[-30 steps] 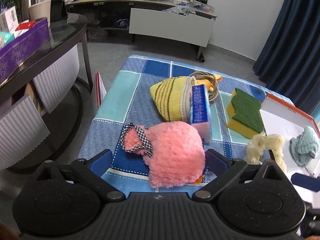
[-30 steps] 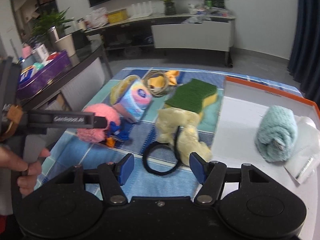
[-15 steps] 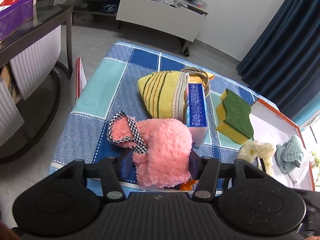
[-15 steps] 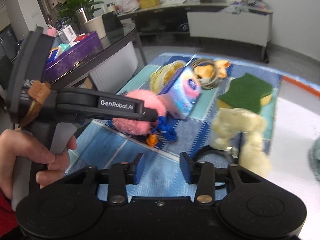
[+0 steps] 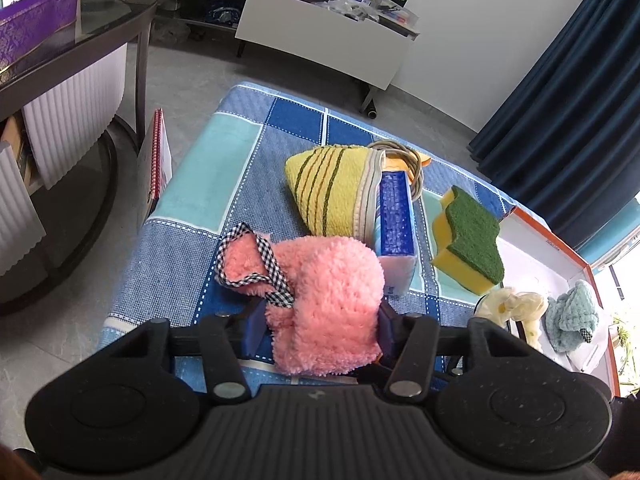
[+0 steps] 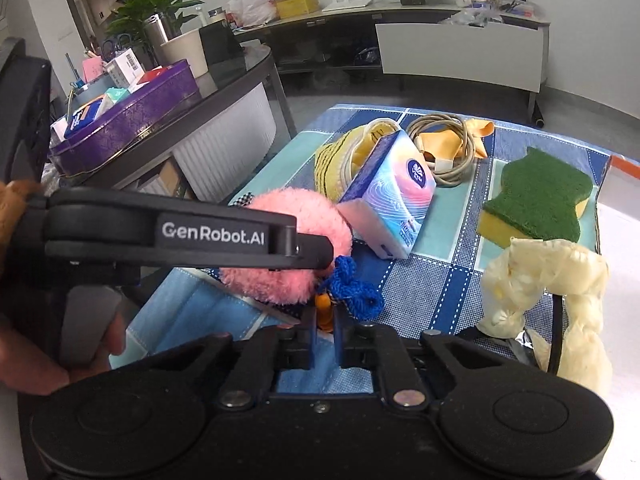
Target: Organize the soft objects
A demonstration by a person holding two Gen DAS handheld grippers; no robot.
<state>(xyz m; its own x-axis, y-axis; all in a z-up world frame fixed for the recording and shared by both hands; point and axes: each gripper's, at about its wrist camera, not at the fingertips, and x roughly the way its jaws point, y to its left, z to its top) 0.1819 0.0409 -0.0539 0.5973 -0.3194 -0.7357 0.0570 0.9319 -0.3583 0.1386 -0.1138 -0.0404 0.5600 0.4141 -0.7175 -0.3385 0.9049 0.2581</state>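
- My left claw (image 5: 320, 326), wide apart a second ago, has clamped on the fluffy pink checked-trim mitt (image 5: 320, 292) lying on the blue patchwork worktop (image 5: 224, 168).
- My right claw (image 6: 325, 336) has nearly closed around the small orange-and-blue knitted toy (image 6: 344, 290).
- Both seem ready to lift.

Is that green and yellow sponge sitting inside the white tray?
No, the sponge lies on the blue checked cloth, just outside the orange-edged tray.

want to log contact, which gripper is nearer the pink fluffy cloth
Left. The left gripper has its fingers pressed against both sides of the pink fluffy cloth. The right gripper sits beside it, closing on a blue-and-orange knitted piece.
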